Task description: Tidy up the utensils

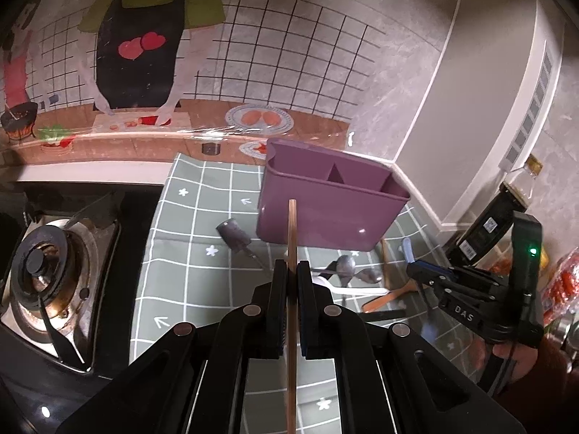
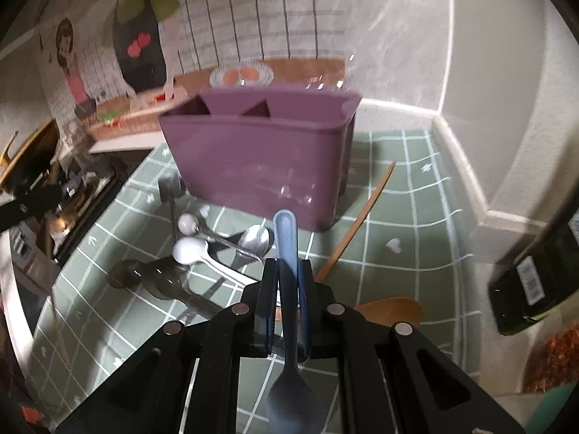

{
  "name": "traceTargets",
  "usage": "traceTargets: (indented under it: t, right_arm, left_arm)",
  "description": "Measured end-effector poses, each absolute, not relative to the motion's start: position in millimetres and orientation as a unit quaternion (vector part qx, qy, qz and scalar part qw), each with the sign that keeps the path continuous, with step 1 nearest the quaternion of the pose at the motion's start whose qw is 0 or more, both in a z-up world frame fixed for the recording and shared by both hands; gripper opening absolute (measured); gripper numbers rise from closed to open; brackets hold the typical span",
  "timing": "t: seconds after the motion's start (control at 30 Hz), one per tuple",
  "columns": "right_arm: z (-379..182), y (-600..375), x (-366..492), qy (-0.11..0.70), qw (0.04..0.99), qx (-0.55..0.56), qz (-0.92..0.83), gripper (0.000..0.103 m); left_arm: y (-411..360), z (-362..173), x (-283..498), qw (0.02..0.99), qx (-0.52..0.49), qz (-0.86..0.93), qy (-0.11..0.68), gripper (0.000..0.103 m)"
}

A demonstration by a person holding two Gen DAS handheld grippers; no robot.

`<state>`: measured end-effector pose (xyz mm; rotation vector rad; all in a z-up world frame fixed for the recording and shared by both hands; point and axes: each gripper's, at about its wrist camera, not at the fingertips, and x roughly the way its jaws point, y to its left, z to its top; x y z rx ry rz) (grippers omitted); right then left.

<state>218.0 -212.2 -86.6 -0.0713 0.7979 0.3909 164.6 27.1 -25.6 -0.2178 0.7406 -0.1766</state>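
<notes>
Clamping a thin wooden chopstick (image 1: 291, 238) in my left gripper (image 1: 291, 271), I point it toward the purple utensil holder (image 1: 325, 202) at frame centre on the green checked table (image 1: 195, 253). My right gripper (image 2: 287, 271) pinches a blue spoon (image 2: 286, 238); metal spoons (image 2: 253, 240) lie lower left.

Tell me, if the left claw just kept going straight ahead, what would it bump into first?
Most likely the purple caddy. The left claw points right at its front wall, and the chopstick it grips sticks out ahead, so the stick's tip would probably touch first. Depth is hard to judge here.
</notes>
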Motion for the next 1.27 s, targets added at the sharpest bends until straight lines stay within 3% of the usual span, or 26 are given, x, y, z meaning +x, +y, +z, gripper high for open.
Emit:
traceTargets:
  t: [0.43,0.63,0.73,0.77,0.83,1.1,1.27]
  right_arm:
    - [-45.1,-214.9,193.1,0.346,0.918,-0.020,0.192,0.009]
    - [-61.4,-211.0,205.2,0.376,0.908,-0.009,0.185,0.013]
    - [-60.8,-216.3,200.7,0.347,0.919,0.008,0.190,0.015]
    - [-61.0,-216.4,200.8,0.344,0.919,0.008,0.191,0.015]
    - [-62.4,-215.2,201.0,0.345,0.917,0.008,0.197,0.015]
    - [-68.8,-214.8,187.7,0.346,0.916,0.015,0.202,0.015]
    - [-69.0,-222.2,177.7,0.343,0.918,0.034,0.196,0.015]
  left_arm:
    - [15.6,-9.5,162.2,0.927,-0.097,-0.111,0.343,0.005]
    - [8.6,-35.9,184.8,0.899,-0.139,-0.133,0.393,0.008]
    - [6.7,-37.0,173.6,0.916,-0.112,-0.095,0.373,0.023]
    - [6.9,-37.7,170.1,0.918,-0.111,-0.089,0.370,0.035]
    - [7.0,-41.5,167.1,0.919,-0.108,-0.074,0.373,0.048]
    - [0.5,-52.6,165.8,0.915,-0.021,0.052,0.400,0.048]
    - [7.0,-51.3,161.2,0.919,-0.057,0.059,0.385,0.048]
